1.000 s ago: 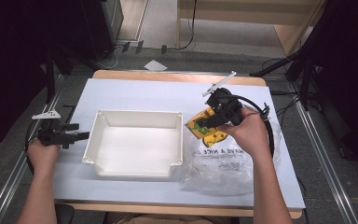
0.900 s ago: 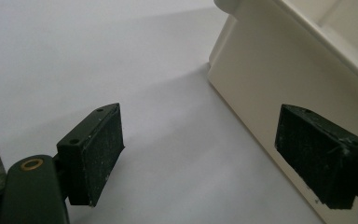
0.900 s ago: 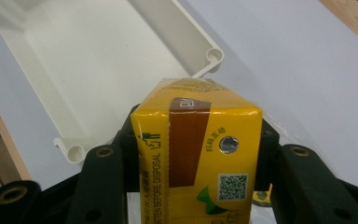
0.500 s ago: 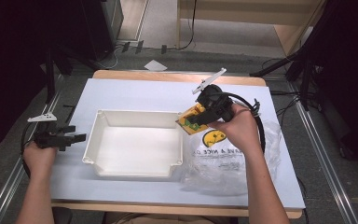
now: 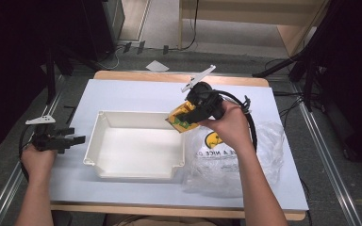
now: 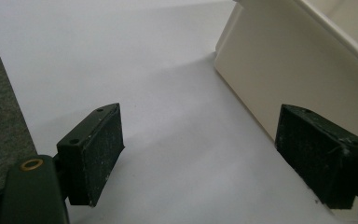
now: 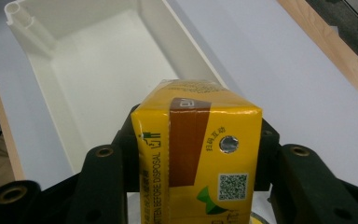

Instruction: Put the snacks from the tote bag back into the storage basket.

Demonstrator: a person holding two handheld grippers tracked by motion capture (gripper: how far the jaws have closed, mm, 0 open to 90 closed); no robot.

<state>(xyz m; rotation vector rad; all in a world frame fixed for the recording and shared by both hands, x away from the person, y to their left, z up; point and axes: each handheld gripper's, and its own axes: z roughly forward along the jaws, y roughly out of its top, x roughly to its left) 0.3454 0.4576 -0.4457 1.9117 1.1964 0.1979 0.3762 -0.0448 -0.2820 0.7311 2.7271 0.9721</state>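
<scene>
A yellow drink carton with a brown stripe hangs tilted over the right rim of the white bin, with my right gripper shut on it. In the right gripper view both black jaws press the sides of the carton, and the bin lies open below and ahead. My left gripper rests at the table's left edge, pointing at the bin's left wall. Its jaws stand wide apart in the left gripper view, with bare white table between the pads and the bin wall at right.
A crumpled clear plastic bag with yellow print lies right of the bin under my right forearm. The white sheet covers a wooden table; dark stands and cables ring it on the floor.
My right gripper has carried the carton leftward and slightly up, from above the plastic bag to over the bin's right rim. The left gripper has stayed put.
</scene>
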